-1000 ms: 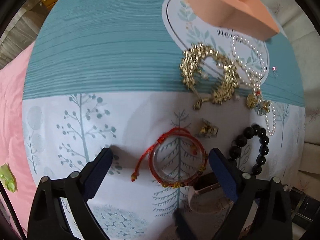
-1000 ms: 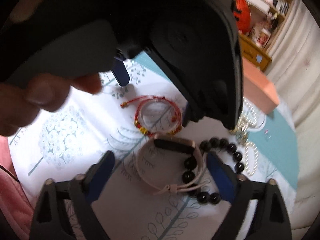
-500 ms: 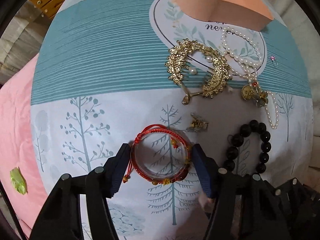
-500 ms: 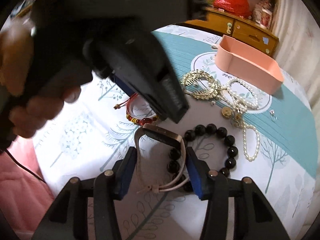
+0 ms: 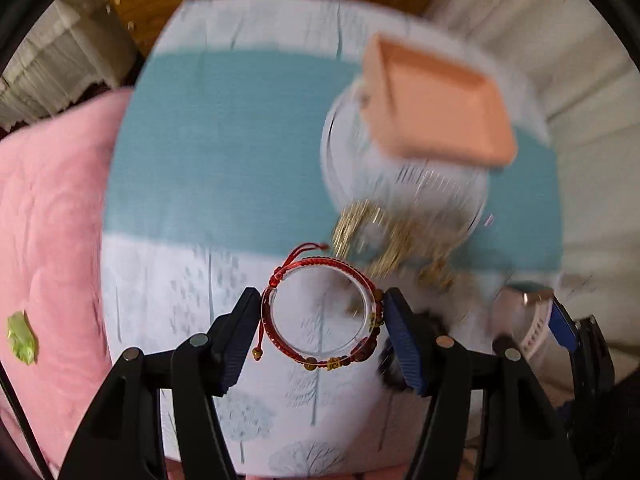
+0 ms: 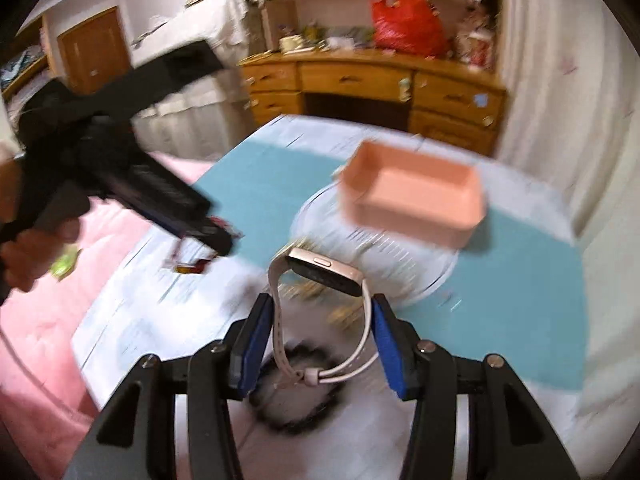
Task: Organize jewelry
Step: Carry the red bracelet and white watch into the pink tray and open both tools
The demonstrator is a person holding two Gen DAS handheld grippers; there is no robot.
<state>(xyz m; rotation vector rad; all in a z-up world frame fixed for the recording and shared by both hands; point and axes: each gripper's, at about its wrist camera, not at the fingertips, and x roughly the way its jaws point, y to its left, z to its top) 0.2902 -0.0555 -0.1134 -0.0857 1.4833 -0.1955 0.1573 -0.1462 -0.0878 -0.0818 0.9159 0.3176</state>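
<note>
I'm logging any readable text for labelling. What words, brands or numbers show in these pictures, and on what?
None can be read.
Tablecloth: script inside its round emblem is smeared by motion blur.
Watch: dark screen, no brand visible.
Pink tray: plain.
Shelf clutter: too small and blurred.

Woven red cord bracelet (image 5: 320, 316) on clear glossy plastic; matt pink tray (image 6: 416, 196); wooden desk (image 6: 372, 88).

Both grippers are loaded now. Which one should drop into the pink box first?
Probably the right. The right gripper holds the watch with the pink box straight ahead; the left gripper, clamping the red bracelet, sees the box off to the side.
</note>
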